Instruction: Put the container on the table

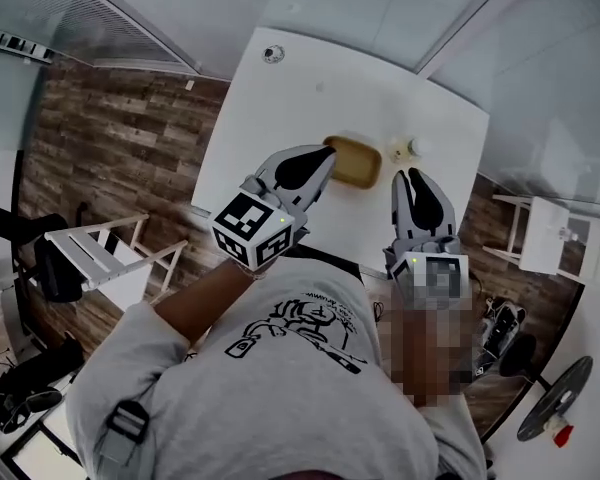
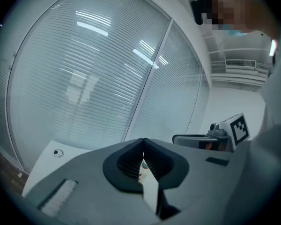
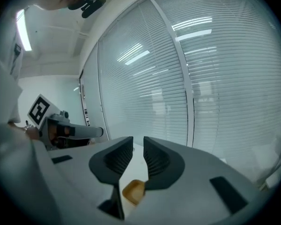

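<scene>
Container (image 1: pixel 358 163) sits mid-table (image 1: pixel 310 88), toward near edge, long axis roughly along that edge. Both grippers above it, empty. Left gripper (image 1: pixel 325 158): jaws closed tip to tip, over container's left end, seems nearer. Right gripper (image 1: pixel 412 180): jaws slightly apart, just right of it.

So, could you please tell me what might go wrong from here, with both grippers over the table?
1. The left gripper is shut; lowered like that, it may shove the container rather than grasp it.
2. A small white object sits close beside the container; the right gripper, only narrowly open, could knock it over on approach.
</scene>
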Demonstrator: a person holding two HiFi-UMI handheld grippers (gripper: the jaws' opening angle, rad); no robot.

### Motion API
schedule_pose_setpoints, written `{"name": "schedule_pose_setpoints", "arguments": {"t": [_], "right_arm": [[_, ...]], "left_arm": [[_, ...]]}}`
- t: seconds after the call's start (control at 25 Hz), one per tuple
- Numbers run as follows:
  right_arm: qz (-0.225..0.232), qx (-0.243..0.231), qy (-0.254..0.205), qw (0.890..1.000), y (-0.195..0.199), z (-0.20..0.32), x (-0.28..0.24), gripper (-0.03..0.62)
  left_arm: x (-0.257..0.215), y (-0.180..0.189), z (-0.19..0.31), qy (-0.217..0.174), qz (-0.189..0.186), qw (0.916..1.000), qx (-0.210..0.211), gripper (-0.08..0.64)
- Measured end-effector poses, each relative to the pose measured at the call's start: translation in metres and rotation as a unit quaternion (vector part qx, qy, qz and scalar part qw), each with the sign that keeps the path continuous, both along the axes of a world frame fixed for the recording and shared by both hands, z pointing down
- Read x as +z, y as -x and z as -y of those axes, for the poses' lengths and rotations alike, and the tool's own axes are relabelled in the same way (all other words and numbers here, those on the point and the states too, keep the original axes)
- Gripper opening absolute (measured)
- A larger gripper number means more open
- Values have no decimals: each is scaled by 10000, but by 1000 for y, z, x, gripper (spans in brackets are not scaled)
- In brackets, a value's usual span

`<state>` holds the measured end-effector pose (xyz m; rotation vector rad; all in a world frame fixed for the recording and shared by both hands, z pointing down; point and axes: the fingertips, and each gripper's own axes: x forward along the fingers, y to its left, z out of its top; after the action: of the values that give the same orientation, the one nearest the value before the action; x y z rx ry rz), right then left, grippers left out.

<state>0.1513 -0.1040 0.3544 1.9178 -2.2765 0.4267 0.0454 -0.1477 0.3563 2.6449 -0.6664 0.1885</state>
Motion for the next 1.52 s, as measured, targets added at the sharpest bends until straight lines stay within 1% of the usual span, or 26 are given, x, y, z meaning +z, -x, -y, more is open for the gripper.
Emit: {"name": "schedule_pose_setpoints", "arguments": {"t": [0.12, 0.28, 0.4, 0.52, 0.6, 0.72, 0.84, 1.0, 1.2, 1.52], "right_arm": [[-73, -88, -228, 9997, 1, -5, -29, 63], [-63, -134, -442, 9989, 6, -18, -64, 61], [-79, -204, -631, 9978, 10, -26, -88, 60], [-77, -332, -745, 9966, 18, -32, -106, 58], [-81, -408, -788, 9960, 24, -38, -116, 58], [-70, -485, -841, 9952, 28, -46, -127, 58], [-47, -508, -900, 9946, 29, -51, -136, 58], [10, -430, -994, 9941, 21, -56, -143, 55], [1, -354, -1089, 9934, 13, -57, -149, 54], [-90, -372, -1122, 9929, 13, -55, -156, 54]], "left_arm": [[-24, 0, -9, -134, -122, 9998, 101, 6], [-51, 3, -25, -212, -250, 9992, 228, 6], [-72, 4, -32, -345, -385, 9982, 305, 6], [-91, 5, -37, -470, -493, 9970, 366, 6], [-99, 5, -41, -468, -577, 9965, 395, 6], [-109, 9, -48, -434, -712, 9958, 390, 6], [-115, 12, -52, -482, -717, 9956, 367, 5], [-122, 12, -53, -668, -726, 9946, 310, 6], [-131, 9, -45, -778, -834, 9933, 199, 5], [-132, 8, -45, -745, -857, 9933, 225, 6]]}}
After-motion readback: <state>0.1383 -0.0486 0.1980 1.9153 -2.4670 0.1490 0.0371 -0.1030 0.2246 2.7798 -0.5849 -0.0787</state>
